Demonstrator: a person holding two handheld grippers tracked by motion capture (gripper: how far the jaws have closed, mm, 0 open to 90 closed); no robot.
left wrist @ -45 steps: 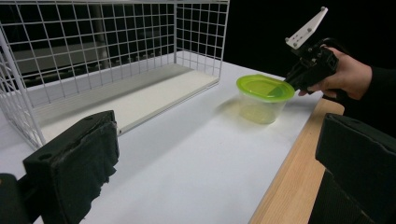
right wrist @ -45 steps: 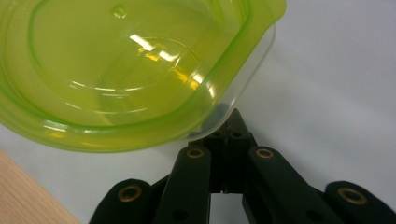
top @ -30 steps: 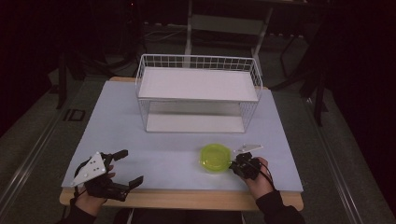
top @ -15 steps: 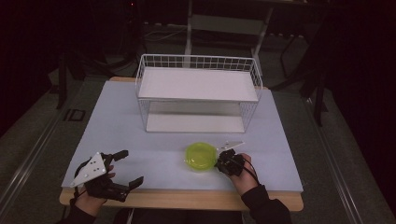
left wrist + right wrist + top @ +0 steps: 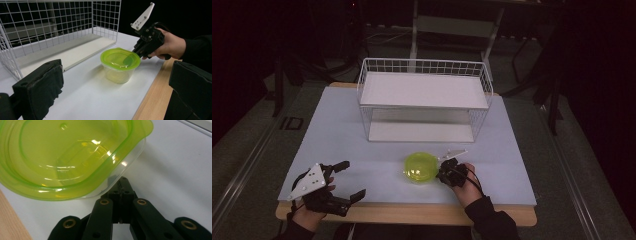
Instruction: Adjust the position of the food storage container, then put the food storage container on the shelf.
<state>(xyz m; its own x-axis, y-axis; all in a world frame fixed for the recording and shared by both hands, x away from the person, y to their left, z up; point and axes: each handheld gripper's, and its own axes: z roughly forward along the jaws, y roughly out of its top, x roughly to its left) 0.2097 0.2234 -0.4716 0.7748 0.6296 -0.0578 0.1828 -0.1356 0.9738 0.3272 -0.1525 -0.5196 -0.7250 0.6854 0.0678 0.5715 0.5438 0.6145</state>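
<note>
A clear plastic tub with a lime-green lid (image 5: 421, 167) stands on the white table near its front edge, in front of the wire rack. My right gripper (image 5: 443, 175) lies low at the tub's right side, jaws shut with nothing between them. In the right gripper view its closed tip (image 5: 122, 181) touches the tub's clear wall just under the lid's rim (image 5: 62, 157). The left gripper view shows the tub (image 5: 120, 60) with the right gripper (image 5: 137, 51) against its far side. My left gripper (image 5: 352, 179) rests at the front left corner, open and empty, its pads (image 5: 40, 90) wide apart.
A white wire rack (image 5: 424, 90) with an upper shelf and a lower white floor stands at the table's middle back. The table's wooden front edge (image 5: 412, 212) runs just below both hands. Bare white tabletop (image 5: 332, 130) lies between the left gripper and the rack.
The right gripper has slid left along the table's front, and the green-lidded tub has moved left ahead of it. The left gripper has stayed in place.
</note>
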